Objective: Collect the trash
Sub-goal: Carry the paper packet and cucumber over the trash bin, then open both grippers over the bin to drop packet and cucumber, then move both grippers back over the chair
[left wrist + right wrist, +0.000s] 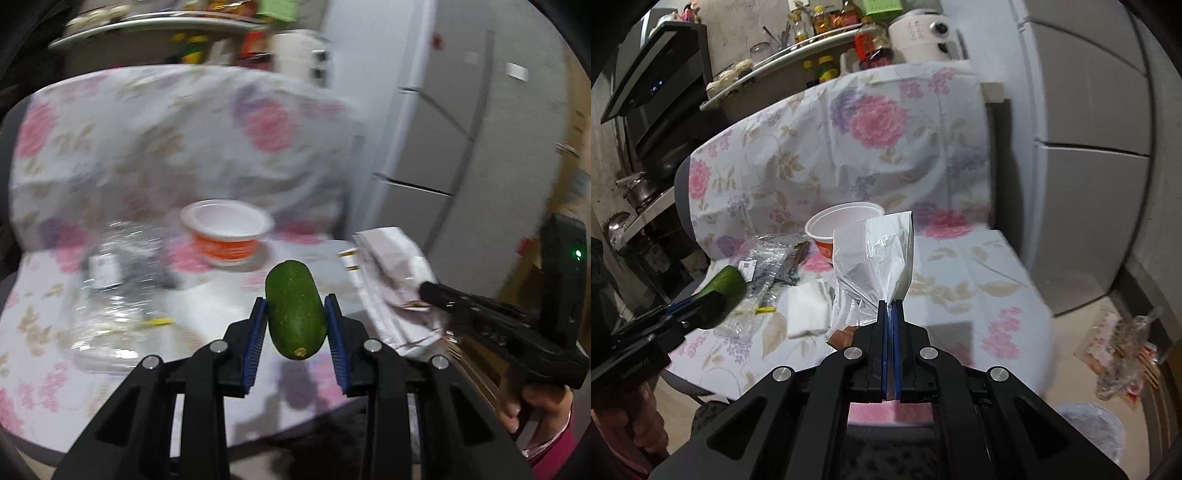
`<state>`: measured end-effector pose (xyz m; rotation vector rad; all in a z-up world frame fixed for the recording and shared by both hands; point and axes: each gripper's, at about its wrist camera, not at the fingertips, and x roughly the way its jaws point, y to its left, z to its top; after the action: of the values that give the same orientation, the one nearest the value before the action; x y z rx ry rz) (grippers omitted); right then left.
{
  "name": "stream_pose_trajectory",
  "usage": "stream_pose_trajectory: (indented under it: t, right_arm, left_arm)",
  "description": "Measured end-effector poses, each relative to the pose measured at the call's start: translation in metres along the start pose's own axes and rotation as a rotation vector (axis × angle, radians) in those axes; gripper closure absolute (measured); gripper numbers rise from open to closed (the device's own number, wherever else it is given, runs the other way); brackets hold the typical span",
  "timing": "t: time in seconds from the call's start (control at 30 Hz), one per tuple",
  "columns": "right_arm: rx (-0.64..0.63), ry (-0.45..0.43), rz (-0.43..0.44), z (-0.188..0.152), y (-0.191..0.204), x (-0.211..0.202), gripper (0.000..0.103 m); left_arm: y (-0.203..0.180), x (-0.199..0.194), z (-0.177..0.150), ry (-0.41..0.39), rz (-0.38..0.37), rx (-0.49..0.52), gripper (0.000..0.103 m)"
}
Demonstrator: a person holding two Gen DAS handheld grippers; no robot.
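Holding a green fruit [295,310] in our left gripper [295,317], we have the blue pads of the jaws clamped against its two sides, stem end toward the camera, lifted clear of the flowered cloth [122,147] over the table. Left of these jaws and lower lies a crumpled clear plastic wrapper [114,295] with a small yellow scrap [157,322] at its near edge. Ahead of the jaws, a little left, an empty white bowl with an orange band [227,232] stands on the cloth.

To the right of the left jaws our right gripper [891,306] comes in from the side, gripped by a hand [532,406] in a pink sleeve. Its jaws are pressed together on the gathered edge of a thin white plastic bag [877,258], which billows up ahead of them. From the right wrist view, a folded white napkin [807,310] lies on the cloth just left of these jaws, the bowl sits behind the bag, and a bundle of plastic packaging [1126,354] lies on the floor far right.
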<state>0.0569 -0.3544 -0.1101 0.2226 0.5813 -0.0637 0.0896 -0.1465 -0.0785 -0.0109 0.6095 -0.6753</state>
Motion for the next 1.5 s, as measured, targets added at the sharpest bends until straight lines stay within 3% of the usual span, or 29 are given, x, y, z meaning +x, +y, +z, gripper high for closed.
stream_pose_trajectory:
  t: [0.4, 0.47, 0.6, 0.8, 0.9, 0.93, 0.97, 1.0, 1.07, 1.2, 1.3, 1.43, 1.5]
  right_arm:
    - [0.174, -0.058, -0.352, -0.058, -0.088, -0.128, 0.100]
    - [0.214, -0.045, -0.401, -0.072, -0.108, -0.138, 0.100]
    - [0.320, 0.040, -0.445, -0.104, -0.151, -0.126, 0.100]
    - [0.472, 0.186, -0.441, -0.156, -0.208, -0.091, 0.099]
    - [0.512, 0.222, -0.423, -0.168, -0.227, -0.079, 0.092]
    - [0.523, 0.236, -0.424, -0.171, -0.232, -0.076, 0.084]
    - [0.539, 0.235, -0.426, -0.175, -0.237, -0.075, 0.078]
    - [0.548, 0.232, -0.426, -0.176, -0.239, -0.077, 0.071]
    - [0.558, 0.217, -0.445, -0.175, -0.243, -0.082, 0.067]
    - [0.545, 0.138, -0.479, -0.159, -0.240, -0.106, 0.066]
    - [0.482, 0.041, -0.473, -0.131, -0.221, -0.124, 0.065]
    - [0.353, -0.051, -0.371, -0.087, -0.172, -0.129, 0.065]
    - [0.280, -0.065, -0.292, -0.067, -0.143, -0.121, 0.065]
  left_arm:
    - [-0.146, 0.032, -0.023, 0.042, -0.347, 0.245, 0.073]
    - [-0.163, 0.039, -0.031, 0.069, -0.383, 0.277, 0.073]
    - [-0.201, 0.079, -0.054, 0.202, -0.445, 0.323, 0.073]
    - [-0.235, 0.121, -0.081, 0.316, -0.458, 0.394, 0.073]
    - [-0.248, 0.134, -0.086, 0.351, -0.476, 0.417, 0.072]
    - [-0.252, 0.139, -0.087, 0.370, -0.478, 0.420, 0.072]
    - [-0.254, 0.142, -0.087, 0.373, -0.478, 0.417, 0.066]
    - [-0.255, 0.143, -0.086, 0.373, -0.482, 0.414, 0.053]
    - [-0.253, 0.140, -0.083, 0.353, -0.484, 0.399, 0.043]
    - [-0.232, 0.128, -0.066, 0.302, -0.453, 0.366, 0.043]
    - [-0.202, 0.111, -0.050, 0.246, -0.390, 0.325, 0.043]
    - [-0.159, 0.083, -0.035, 0.180, -0.268, 0.283, 0.040]
    - [-0.130, 0.065, -0.032, 0.157, -0.173, 0.262, 0.037]
